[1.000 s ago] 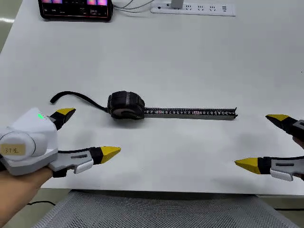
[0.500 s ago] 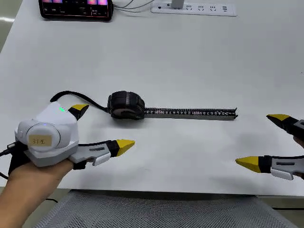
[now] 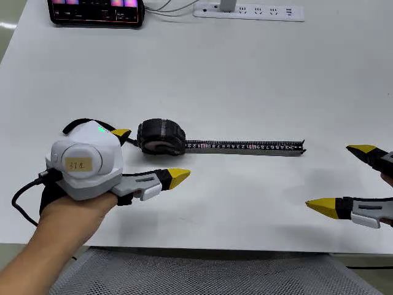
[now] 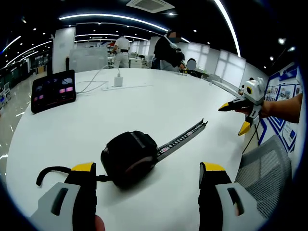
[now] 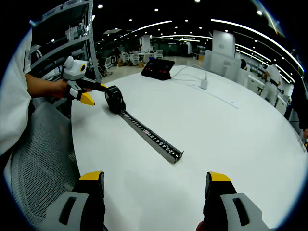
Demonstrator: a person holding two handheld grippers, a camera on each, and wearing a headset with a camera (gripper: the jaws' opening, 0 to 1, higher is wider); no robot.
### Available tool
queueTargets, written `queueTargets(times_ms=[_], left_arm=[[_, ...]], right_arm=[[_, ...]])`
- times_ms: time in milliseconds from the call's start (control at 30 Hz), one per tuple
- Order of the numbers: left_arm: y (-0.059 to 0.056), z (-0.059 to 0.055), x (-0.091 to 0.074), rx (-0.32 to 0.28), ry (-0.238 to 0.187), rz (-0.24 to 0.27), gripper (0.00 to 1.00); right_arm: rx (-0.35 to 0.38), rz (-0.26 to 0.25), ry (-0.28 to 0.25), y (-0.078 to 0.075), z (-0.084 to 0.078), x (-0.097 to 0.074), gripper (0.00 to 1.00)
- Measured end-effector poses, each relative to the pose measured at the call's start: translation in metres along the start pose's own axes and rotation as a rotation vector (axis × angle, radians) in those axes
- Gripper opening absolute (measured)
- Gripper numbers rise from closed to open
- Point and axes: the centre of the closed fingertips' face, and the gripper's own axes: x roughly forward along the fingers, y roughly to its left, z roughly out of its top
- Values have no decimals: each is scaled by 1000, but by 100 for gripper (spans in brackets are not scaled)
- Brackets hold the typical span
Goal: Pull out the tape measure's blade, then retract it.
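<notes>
The black round-cased tape measure (image 3: 162, 136) lies left of the white table's (image 3: 245, 74) middle. Its dark blade (image 3: 245, 146) is pulled out flat toward the right edge, and its black strap (image 3: 67, 127) curls leftward. My left gripper (image 3: 150, 155) sits just beside the case, yellow-tipped jaws spread wide, grasping nothing. My right gripper (image 3: 341, 178) hovers near the right edge, apart from the blade's end, jaws likewise released.

Head overhead; gripper views opposed across blade (image 3: 245, 146)
</notes>
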Motion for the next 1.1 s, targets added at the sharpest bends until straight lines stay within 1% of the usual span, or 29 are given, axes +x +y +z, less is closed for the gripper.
queueTargets(times_ms=[167,233,333,433,500,733,833,933,1000,1067,1100], left_arm=[[-6,0,7,-9,-4,-4,85],[-5,0,8,-15,-6,7,87],[-3,1,9,-34,-15,23,86],[-4,0,10,-18,-10,44,85],[-3,0,11,-28,-14,57,85],[5,-1,16,-41,-12,116,81],[5,0,19,-62,-17,133,80],[6,-2,21,-52,-6,157,79],[6,-1,22,-66,-10,164,79],[8,-1,23,-72,-6,179,78],[8,0,23,-87,-11,179,79]], right_arm=[[9,5,-12,0,3,1,85],[7,8,-11,0,3,2,85],[7,9,-14,0,4,2,85],[5,12,-14,0,5,3,84],[2,16,-14,0,6,4,84],[-29,36,-2,-2,8,7,76],[-48,50,11,-5,8,8,71],[-70,61,23,-7,9,10,67],[-78,68,29,-10,10,11,65],[-94,74,34,-12,12,12,63],[-97,77,37,-14,12,12,63]])
